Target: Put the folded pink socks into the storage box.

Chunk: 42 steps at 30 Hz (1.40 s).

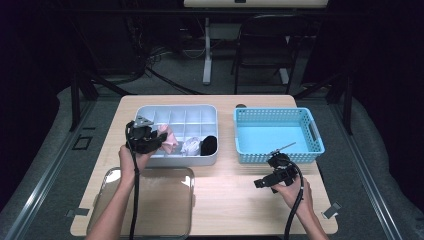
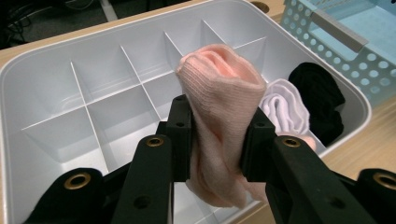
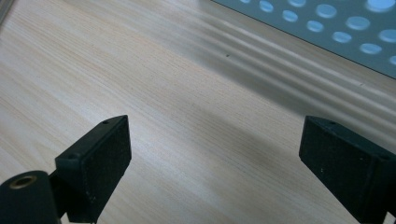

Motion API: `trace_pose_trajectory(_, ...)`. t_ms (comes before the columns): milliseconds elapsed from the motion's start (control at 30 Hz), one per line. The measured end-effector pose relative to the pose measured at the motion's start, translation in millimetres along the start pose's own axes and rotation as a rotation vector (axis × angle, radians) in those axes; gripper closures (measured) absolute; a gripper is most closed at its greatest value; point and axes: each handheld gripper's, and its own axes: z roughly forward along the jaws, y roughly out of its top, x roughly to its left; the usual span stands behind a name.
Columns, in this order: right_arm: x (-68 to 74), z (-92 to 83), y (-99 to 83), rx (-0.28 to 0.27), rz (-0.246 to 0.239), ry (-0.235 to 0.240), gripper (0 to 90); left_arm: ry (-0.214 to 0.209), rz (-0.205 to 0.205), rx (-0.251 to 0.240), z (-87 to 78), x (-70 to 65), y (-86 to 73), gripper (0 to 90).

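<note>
Pale wood-grain table [image 1: 235,192] under me, my left gripper [image 2: 217,140] clamped on a soft ribbed pink sock [image 2: 219,107] over the white gridded organizer [image 2: 56,98], fluffy white sock [image 2: 285,109] and black sock [image 2: 320,100] tucked in its near-corner cells, my right gripper [image 3: 212,154] gaping wide, empty, beside the perforated blue basket [image 3: 327,28].

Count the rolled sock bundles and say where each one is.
3. A pink bundle is pinched between the left gripper fingers above the white divided organizer. A white bundle and a black bundle sit in its near-row compartments.
</note>
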Motion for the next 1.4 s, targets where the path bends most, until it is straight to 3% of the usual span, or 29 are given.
trace_pose_trajectory(267,-0.7,0.4,-0.1,-0.001,0.005,0.000,8.7,0.049,0.022,0.048,22.2,0.4,-5.3,70.1)
trace_pose_trajectory(800,-2.0,-0.8,0.2,0.005,-0.001,0.003,8.7,0.094,0.094,0.107,43.9,-11.6,-9.5,69.8)
trace_pose_trajectory(1133,-1.1,1.0,0.2,-0.003,0.006,0.011,8.7,0.067,0.068,0.155,52.4,-12.1,-15.6,68.1)
trace_pose_trajectory(1400,-1.5,0.3,0.2,0.004,0.002,0.011,8.7,0.039,0.041,0.190,55.4,-9.8,-14.3,59.3)
